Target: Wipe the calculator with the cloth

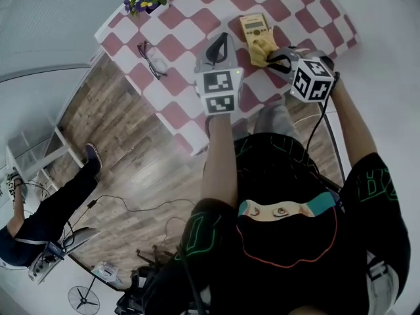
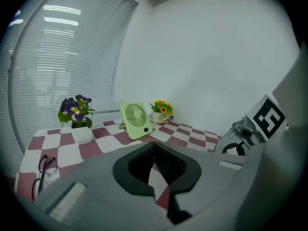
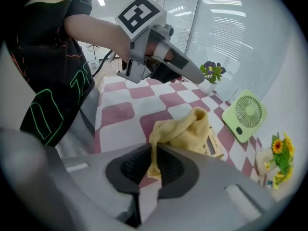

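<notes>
A yellow calculator (image 1: 254,26) lies on the checkered table (image 1: 190,18), partly covered at its near end by a yellow cloth (image 1: 262,51). My right gripper (image 1: 275,58) is shut on a corner of that cloth (image 3: 185,129), which rises in a crumpled fold from the jaws (image 3: 151,144). The calculator (image 3: 215,146) peeks out from under the cloth's far side. My left gripper (image 1: 223,39) hovers just left of the calculator, shut with nothing between its fingers (image 2: 154,143). In the right gripper view the left gripper (image 3: 163,66) shows above the table.
A green desk fan (image 2: 135,120) stands at the back of the table, with a pot of purple flowers (image 2: 76,115) and a pot of yellow flowers (image 2: 161,109) on either side of it. Spectacles (image 1: 152,59) lie at the table's left. A seated person's legs (image 1: 59,202) are on the floor.
</notes>
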`<action>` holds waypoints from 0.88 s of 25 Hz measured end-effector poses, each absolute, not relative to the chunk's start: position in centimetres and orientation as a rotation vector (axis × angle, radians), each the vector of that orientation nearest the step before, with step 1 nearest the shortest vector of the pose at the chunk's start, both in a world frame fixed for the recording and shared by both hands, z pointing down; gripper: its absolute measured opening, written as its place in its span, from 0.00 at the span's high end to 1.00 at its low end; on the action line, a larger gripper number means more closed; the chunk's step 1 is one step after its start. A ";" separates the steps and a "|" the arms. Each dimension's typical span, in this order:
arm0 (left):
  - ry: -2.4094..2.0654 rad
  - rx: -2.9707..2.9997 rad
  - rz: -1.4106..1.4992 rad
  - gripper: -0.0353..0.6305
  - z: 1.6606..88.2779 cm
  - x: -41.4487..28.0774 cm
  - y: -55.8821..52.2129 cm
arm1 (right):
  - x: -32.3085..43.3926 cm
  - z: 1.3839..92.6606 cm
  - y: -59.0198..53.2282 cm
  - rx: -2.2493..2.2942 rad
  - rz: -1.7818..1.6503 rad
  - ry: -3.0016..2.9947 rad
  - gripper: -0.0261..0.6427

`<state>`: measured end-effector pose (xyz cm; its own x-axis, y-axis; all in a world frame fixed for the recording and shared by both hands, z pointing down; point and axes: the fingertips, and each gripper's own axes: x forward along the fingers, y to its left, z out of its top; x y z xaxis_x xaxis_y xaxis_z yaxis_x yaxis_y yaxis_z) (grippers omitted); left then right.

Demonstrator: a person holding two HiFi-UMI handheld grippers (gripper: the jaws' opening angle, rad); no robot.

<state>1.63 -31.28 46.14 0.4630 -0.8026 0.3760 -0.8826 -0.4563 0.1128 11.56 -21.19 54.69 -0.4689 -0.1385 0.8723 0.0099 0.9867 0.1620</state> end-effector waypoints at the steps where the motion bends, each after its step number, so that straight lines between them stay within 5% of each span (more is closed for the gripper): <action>1: -1.439 2.427 0.385 0.93 46.0 1.5 -31.3 | 11.5 54.7 -20.7 0.080 -0.157 -2.051 0.91; 10: -1.453 2.491 0.315 0.93 43.2 1.3 -32.7 | 10.4 50.2 -20.9 0.228 0.052 -2.263 0.91; 22: -1.522 2.565 0.205 0.93 38.2 0.5 -34.2 | 13.2 39.6 -31.9 1.119 0.194 -2.535 0.91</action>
